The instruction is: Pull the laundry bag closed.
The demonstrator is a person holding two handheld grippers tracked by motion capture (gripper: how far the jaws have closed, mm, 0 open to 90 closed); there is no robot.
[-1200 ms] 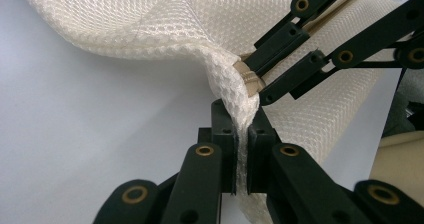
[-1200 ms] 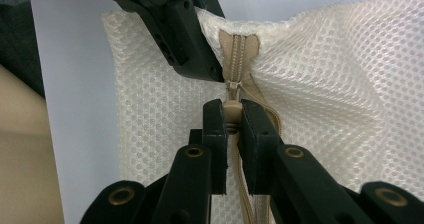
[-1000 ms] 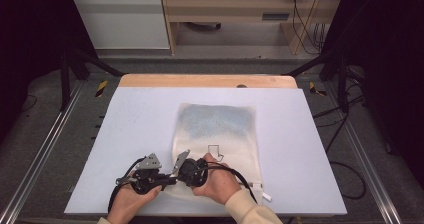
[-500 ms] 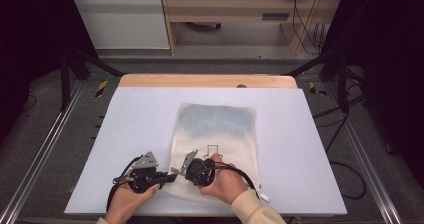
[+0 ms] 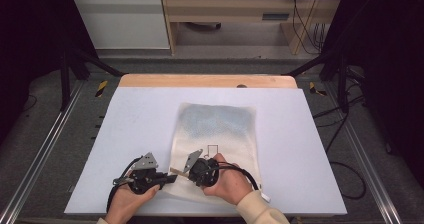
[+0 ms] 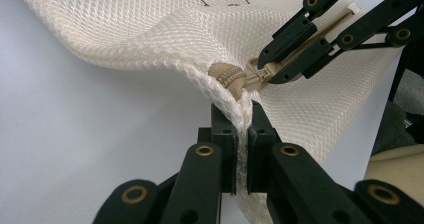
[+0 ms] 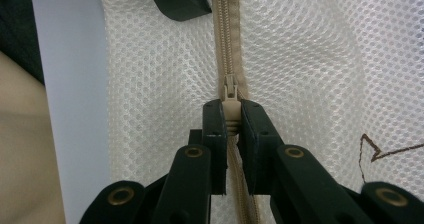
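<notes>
A cream mesh bag (image 5: 220, 129) with a tan zipper (image 7: 224, 29) lies flat on the white table (image 5: 125, 129). In the left gripper view, my left gripper (image 6: 242, 111) is shut on the bag's thick seam at its near corner, just below the zipper's end (image 6: 227, 76). Beyond it, my right gripper (image 6: 267, 69) is clamped on the zipper pull (image 6: 260, 73). The right gripper view shows the right gripper (image 7: 230, 111) shut on that tan pull (image 7: 230, 96), with the zipper running away from it. In the high view, the left gripper (image 5: 172, 176) and right gripper (image 5: 186, 171) meet tip to tip.
The bag has a brown printed outline (image 5: 212, 149) near its middle. A white tag (image 5: 265, 198) sticks out by my right sleeve. Bare table lies left and right of the bag. A wooden strip (image 5: 207, 81) edges the far side. Metal rails (image 5: 45, 149) flank the table.
My right hand has edged slightly to the right with the zipper pull in its gripper. The left gripper has stayed put on the bag's corner.
</notes>
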